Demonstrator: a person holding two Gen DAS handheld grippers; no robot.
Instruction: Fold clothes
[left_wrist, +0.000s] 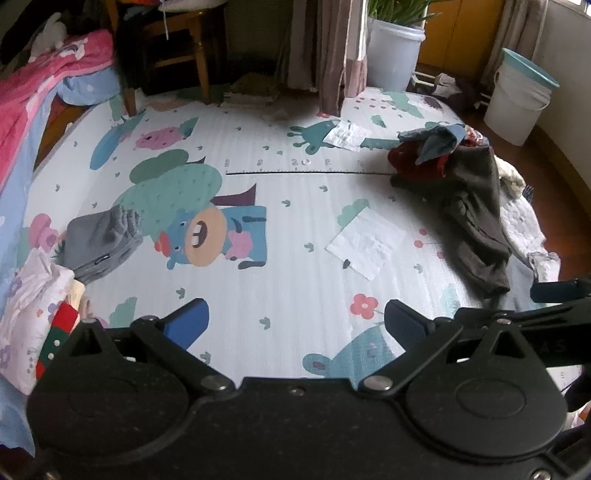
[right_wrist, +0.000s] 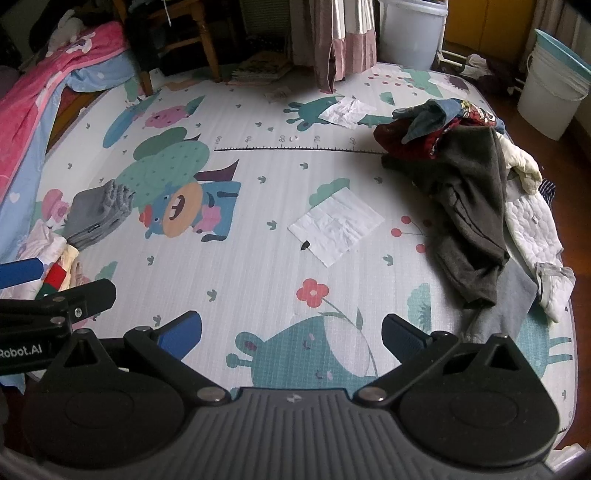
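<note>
A heap of unfolded clothes (left_wrist: 469, 184) lies at the right side of the cartoon play mat (left_wrist: 288, 221), with a dark grey garment (right_wrist: 469, 206) on top of red, blue and white pieces. A folded grey garment (left_wrist: 99, 240) sits at the left; it also shows in the right wrist view (right_wrist: 94, 216). More folded clothes (left_wrist: 33, 314) lie at the near left. My left gripper (left_wrist: 295, 325) is open and empty above the mat's near edge. My right gripper (right_wrist: 291, 328) is open and empty too, beside it.
Two white paper sheets (right_wrist: 336, 225) (right_wrist: 347, 110) lie on the mat. A pink and blue blanket (left_wrist: 33, 110) borders the left. A wooden chair (left_wrist: 184, 48), curtain (left_wrist: 332, 55), a white plant pot (left_wrist: 395, 51) and a bucket (left_wrist: 517, 96) stand at the back.
</note>
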